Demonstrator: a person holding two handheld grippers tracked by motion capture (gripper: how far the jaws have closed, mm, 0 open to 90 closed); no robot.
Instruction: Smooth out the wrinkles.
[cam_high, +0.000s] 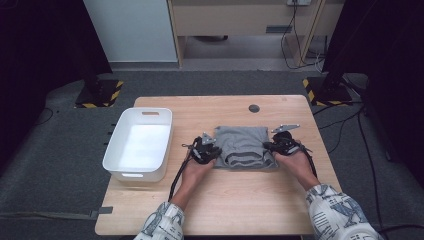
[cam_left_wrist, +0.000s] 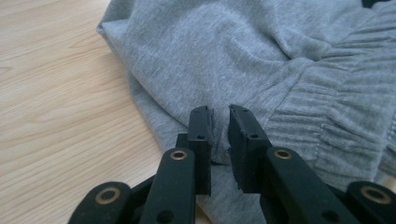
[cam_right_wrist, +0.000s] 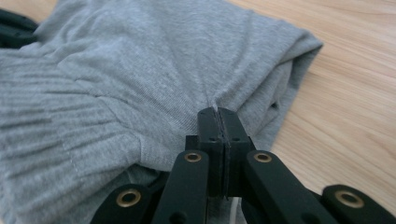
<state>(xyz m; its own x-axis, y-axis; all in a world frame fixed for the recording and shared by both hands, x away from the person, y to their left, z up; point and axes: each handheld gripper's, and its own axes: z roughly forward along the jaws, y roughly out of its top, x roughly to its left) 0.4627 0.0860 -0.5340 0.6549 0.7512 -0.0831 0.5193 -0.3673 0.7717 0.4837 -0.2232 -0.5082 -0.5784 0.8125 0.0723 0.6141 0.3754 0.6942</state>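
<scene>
High view: your two hands come in from the bottom edge and rest at either side of a folded grey garment (cam_high: 243, 146) that lies near the middle of the wooden counter (cam_high: 225, 200). Your left claw (cam_high: 209, 151) sits at the garment's left edge and your right claw (cam_high: 270, 146) at its right edge, both low on the counter. A white bin (cam_high: 119, 160) stands on the counter to the left, apart from the garment. In the left gripper view, your left claw (cam_left_wrist: 219, 116) has its jaws a narrow gap apart with a small fold of the grey fabric (cam_left_wrist: 224, 56) between them; the pads seem to pinch that fold at the garment's edge, next to the ribbed band (cam_left_wrist: 327, 121). In the right gripper view, your right claw (cam_right_wrist: 218, 114) is clenched, its jaws pressed together on a thin pinch of the grey fabric (cam_right_wrist: 154, 60), close to the garment's folded corner, with bare wood off to the right.
</scene>
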